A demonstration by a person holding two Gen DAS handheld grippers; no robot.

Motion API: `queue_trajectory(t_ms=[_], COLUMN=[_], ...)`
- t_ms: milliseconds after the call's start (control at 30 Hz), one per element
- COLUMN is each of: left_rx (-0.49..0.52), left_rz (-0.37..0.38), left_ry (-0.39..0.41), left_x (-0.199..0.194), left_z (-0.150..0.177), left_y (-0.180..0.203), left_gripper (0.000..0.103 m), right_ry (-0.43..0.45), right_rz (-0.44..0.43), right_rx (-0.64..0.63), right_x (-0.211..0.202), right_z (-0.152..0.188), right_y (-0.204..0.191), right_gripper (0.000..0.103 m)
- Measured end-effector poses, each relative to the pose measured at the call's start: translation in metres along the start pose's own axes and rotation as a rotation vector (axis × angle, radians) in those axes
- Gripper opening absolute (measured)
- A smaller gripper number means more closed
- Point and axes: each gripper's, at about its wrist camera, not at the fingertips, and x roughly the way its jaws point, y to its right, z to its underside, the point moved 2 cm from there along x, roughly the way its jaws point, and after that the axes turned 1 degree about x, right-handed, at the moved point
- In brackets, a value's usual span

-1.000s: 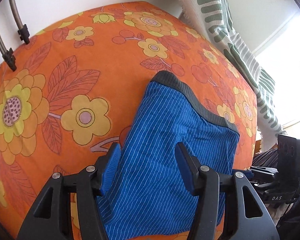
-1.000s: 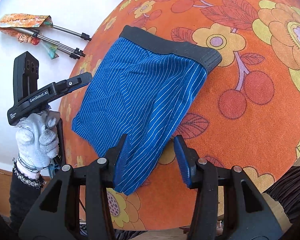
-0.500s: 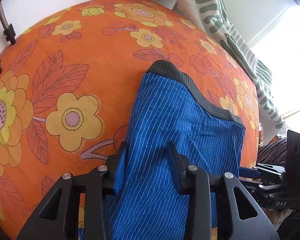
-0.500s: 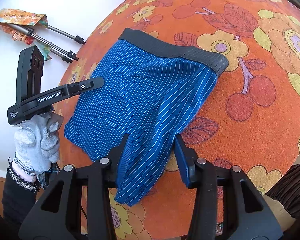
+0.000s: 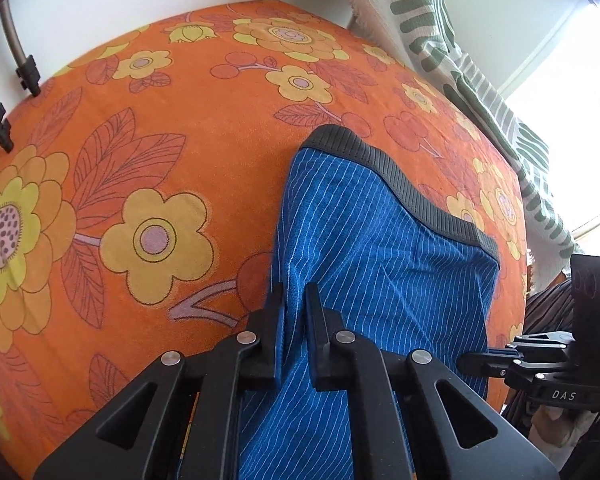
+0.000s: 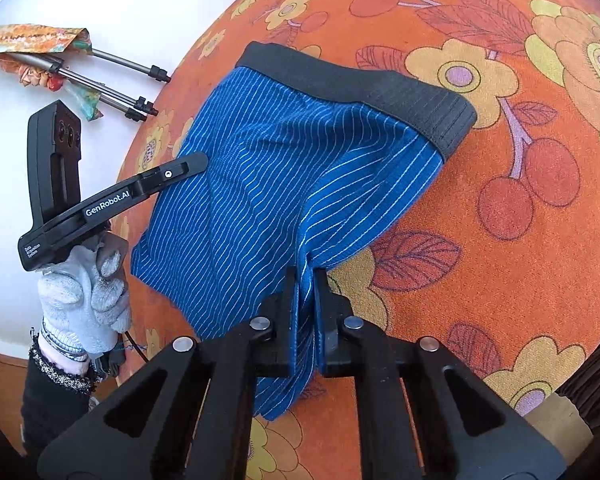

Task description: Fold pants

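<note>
Blue pin-striped short pants (image 5: 380, 272) with a dark grey waistband (image 5: 404, 184) lie on an orange flowered cloth (image 5: 140, 160); they also show in the right wrist view (image 6: 292, 184). My left gripper (image 5: 294, 300) is shut on the pants' leg hem at its left side. My right gripper (image 6: 306, 280) is shut on the hem at the right side, and the fabric puckers up between its fingers. The left gripper also shows at the left of the right wrist view (image 6: 188, 166).
The flowered cloth (image 6: 520, 240) covers a round table. A striped green and white cloth (image 5: 460, 60) hangs at the far right. Metal tripod legs (image 6: 112, 80) and a crumpled patterned cloth (image 6: 32, 40) lie on the white floor to the left.
Both grippers have moved in over the leg hem and closed on it. The fabric near each gripper has bunched and lifted slightly.
</note>
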Motion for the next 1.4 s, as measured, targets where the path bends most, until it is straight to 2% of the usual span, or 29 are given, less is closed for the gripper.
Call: queue_trajectory(t_ms=[167,300,467,633,700,800,833,867,933,1000,1033,1100,1133,1167,1267,1300,1333,1367,1400], left_rx=[-0.059,-0.099,-0.155,-0.223,-0.215,-0.230,-0.253,-0.268,-0.264,-0.236,-0.208,-0.127,-0.093,-0.065,-0.023,-0.028,-0.046,-0.069,-0.093], left_rz=[0.034,0.064,0.096,0.134,0.098,0.060,0.077,0.071,0.010,0.011,-0.016,-0.074,-0.108,-0.141,-0.222,-0.219,-0.202,-0.188,-0.188], left_ry=[0.042,0.089,0.142,0.243,0.275,0.185,0.153,0.135,0.145,0.144,0.136,0.123,0.113,0.095,0.029,0.008,-0.005,-0.016,-0.001], left_x=[-0.007,-0.020,-0.039,-0.074,-0.083,-0.067,-0.060,-0.056,-0.056,-0.059,-0.061,-0.066,-0.067,-0.065,-0.052,-0.045,-0.040,-0.037,-0.038], left_z=[0.003,0.006,0.010,0.017,0.020,0.017,0.016,0.015,0.017,0.024,0.028,0.040,0.047,0.053,0.069,0.072,0.075,0.077,0.078], left_y=[-0.006,-0.008,-0.008,-0.006,-0.004,-0.011,-0.015,-0.017,-0.015,-0.007,-0.001,0.012,0.017,0.020,0.021,0.019,0.016,0.011,0.008], left_gripper=[0.005,0.005,0.004,0.003,0.003,0.003,0.004,0.007,0.031,0.034,0.035,0.050,0.063,0.066,0.065,0.061,0.023,0.008,0.008], right_ry=[0.007,0.027,0.082,0.141,0.161,0.109,0.095,0.078,0.061,0.031,0.015,0.012,0.014,0.012,0.002,0.002,0.000,-0.002,-0.003], right_rz=[-0.010,-0.050,-0.077,-0.103,-0.096,-0.121,-0.115,-0.130,-0.140,-0.166,-0.177,-0.165,-0.161,-0.160,-0.171,-0.170,-0.168,-0.163,-0.163], right_rx=[-0.013,-0.018,-0.067,-0.129,-0.171,-0.173,-0.151,-0.139,-0.141,-0.133,-0.132,-0.149,-0.158,-0.159,-0.140,-0.137,-0.136,-0.137,-0.135], right_x=[-0.001,-0.011,-0.036,-0.067,-0.078,-0.071,-0.066,-0.062,-0.054,-0.046,-0.042,-0.040,-0.040,-0.040,-0.039,-0.039,-0.038,-0.038,-0.038], right_z=[0.000,-0.005,-0.015,-0.028,-0.032,-0.038,-0.037,-0.033,-0.023,-0.014,-0.011,-0.009,-0.010,-0.011,-0.016,-0.018,-0.018,-0.019,-0.019], right_y=[0.002,0.004,-0.005,-0.014,-0.018,-0.015,-0.011,-0.009,-0.008,-0.008,-0.009,-0.011,-0.011,-0.010,-0.006,-0.006,-0.006,-0.006,-0.006], right_gripper=[0.005,0.005,0.004,0.004,0.004,0.004,0.004,0.004,0.004,0.004,0.004,0.004,0.004,0.005,0.006,0.006,0.006,0.006,0.006])
